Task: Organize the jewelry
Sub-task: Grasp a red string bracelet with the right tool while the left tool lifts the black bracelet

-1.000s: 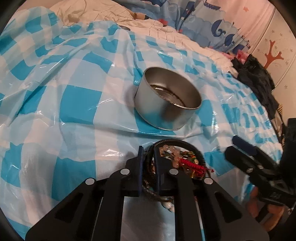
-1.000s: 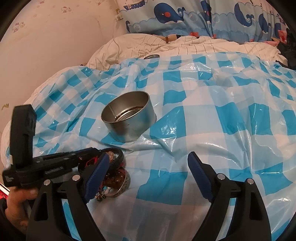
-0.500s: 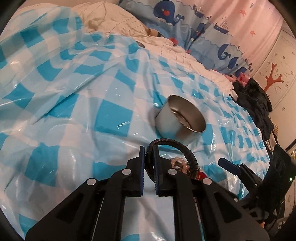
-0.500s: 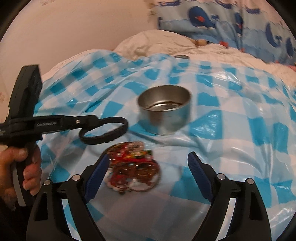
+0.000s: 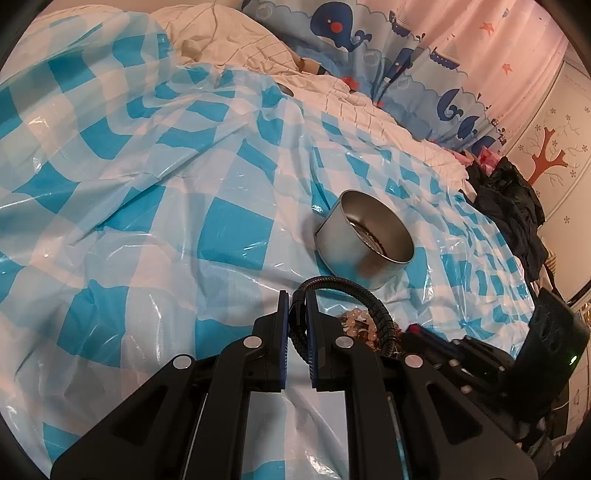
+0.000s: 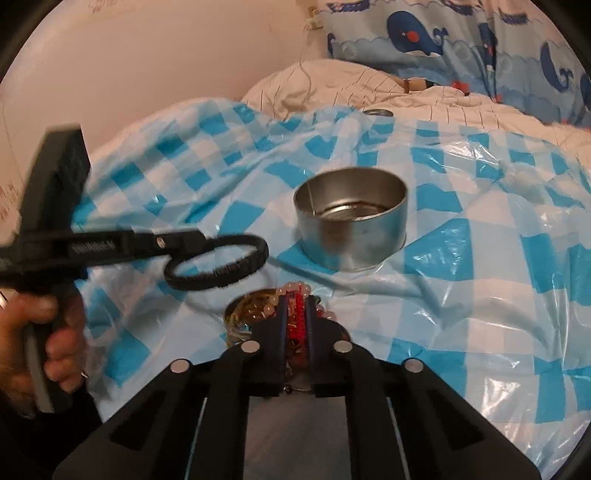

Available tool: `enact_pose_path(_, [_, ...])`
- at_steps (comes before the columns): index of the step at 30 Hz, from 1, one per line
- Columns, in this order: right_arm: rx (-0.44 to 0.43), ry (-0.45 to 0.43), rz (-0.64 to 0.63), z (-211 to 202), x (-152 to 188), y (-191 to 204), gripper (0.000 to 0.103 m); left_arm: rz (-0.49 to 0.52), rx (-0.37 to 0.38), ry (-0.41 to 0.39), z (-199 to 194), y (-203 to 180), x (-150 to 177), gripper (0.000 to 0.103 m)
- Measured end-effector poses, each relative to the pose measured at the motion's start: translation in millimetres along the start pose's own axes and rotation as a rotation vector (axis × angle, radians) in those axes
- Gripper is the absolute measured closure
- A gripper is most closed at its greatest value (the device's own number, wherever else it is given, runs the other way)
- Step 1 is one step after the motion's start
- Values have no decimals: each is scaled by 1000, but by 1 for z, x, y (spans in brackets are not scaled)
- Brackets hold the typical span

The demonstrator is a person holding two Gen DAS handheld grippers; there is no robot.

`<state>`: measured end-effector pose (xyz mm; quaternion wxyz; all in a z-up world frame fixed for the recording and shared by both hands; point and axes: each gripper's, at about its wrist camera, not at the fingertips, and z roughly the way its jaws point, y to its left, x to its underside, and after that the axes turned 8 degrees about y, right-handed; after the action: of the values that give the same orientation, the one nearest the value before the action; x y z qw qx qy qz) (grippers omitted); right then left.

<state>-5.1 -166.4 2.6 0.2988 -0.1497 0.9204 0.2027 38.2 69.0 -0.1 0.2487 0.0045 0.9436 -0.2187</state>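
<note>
My left gripper (image 5: 295,295) is shut on a black braided bracelet (image 5: 351,286) and holds it in the air, left of the tin; in the right wrist view the left gripper (image 6: 199,238) carries the bracelet's (image 6: 221,280) loop level. A round metal tin (image 5: 354,258) (image 6: 351,243) stands open on the checked sheet. In front of it lies a pile of jewelry (image 6: 251,314) (image 5: 358,321) with pink beads and gold rings. My right gripper (image 6: 298,299) is down in the pile, its jaws closing with a red cord bracelet (image 6: 297,321) pinched between them.
A blue-and-white checked plastic sheet (image 6: 480,258) covers the bed. Behind it lie a white quilt (image 6: 332,88) and whale-print fabric (image 6: 424,33). Dark clothes (image 5: 509,206) are heaped at the right. A person's hand (image 6: 55,332) grips the left tool's handle.
My left gripper lifted the black bracelet out of the pile and carried it left. My right gripper moved over the pile and its jaws went from wide apart to closed on the red bracelet.
</note>
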Motion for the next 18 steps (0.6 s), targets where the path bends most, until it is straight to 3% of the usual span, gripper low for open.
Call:
enact_pose_path(7, [-161,-126,124,-52,-5,-32,97,20,6,2,2,-8,0,95])
enact_pose_path(11, [-197,-163,182,-75,-4,-50,102,18,1,5,3,-10,1,95])
enact_pose_path(15, [-138,-120,252,-79,4,-72,102,20,-3,13,6,-11,2,95])
enact_pose_path(18, [-181,-51,309,-66,6,-81,97,21,-5,18,9,-11,2,95])
